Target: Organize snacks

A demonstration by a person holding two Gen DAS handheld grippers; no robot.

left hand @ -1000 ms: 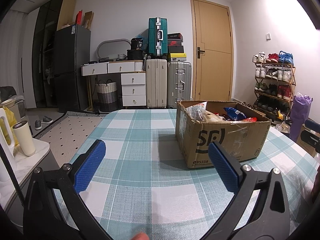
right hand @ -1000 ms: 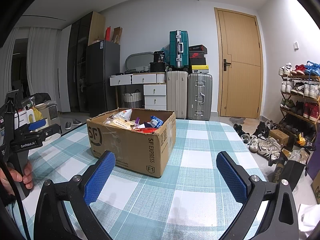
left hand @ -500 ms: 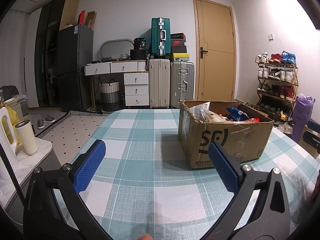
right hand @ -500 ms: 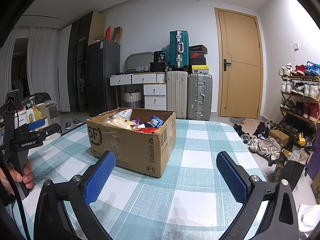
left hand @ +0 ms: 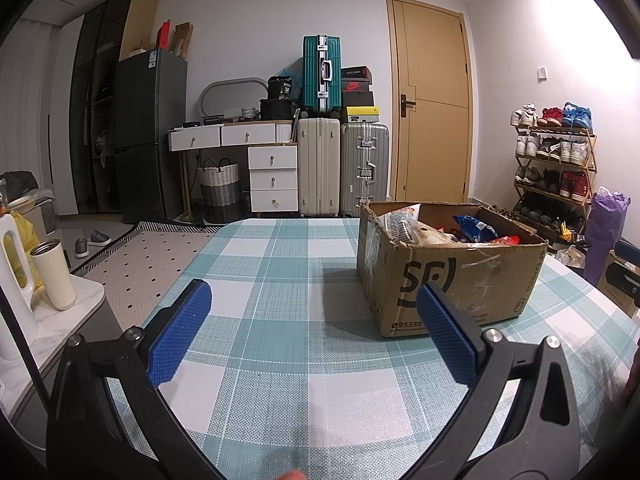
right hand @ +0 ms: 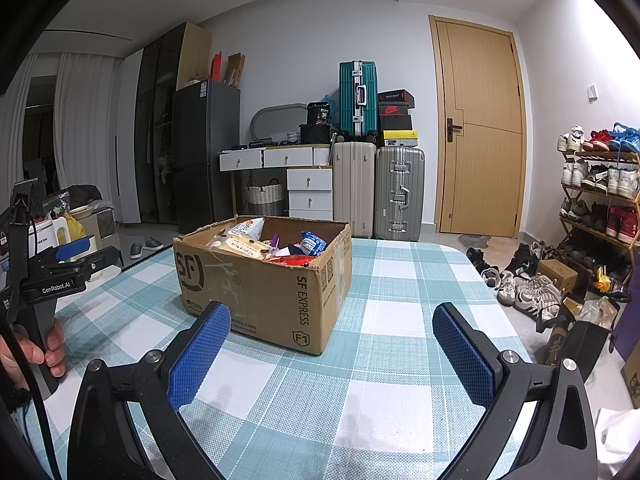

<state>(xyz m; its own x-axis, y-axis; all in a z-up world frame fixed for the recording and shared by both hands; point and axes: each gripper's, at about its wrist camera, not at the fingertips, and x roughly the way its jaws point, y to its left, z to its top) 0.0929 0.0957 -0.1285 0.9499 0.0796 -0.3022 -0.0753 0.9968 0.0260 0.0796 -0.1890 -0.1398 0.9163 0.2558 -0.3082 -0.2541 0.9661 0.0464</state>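
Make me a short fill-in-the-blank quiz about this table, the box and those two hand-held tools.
1. The snacks sit inside a cardboard box printed with "SF ____".
2. The tablecloth has a teal and white ____ pattern.
3. The right tool and the left tool both have their jaws ____, holding nothing.
4. Each tool's fingers carry pads coloured ____.

Missing words: EXPRESS; checked; open; blue

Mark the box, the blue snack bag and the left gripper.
box (right hand: pixel 256 292), right wrist view, front cardboard wall.
blue snack bag (left hand: pixel 474 229), left wrist view, bag's middle.
left gripper (left hand: pixel 312 330), left wrist view, midway between fingertips.
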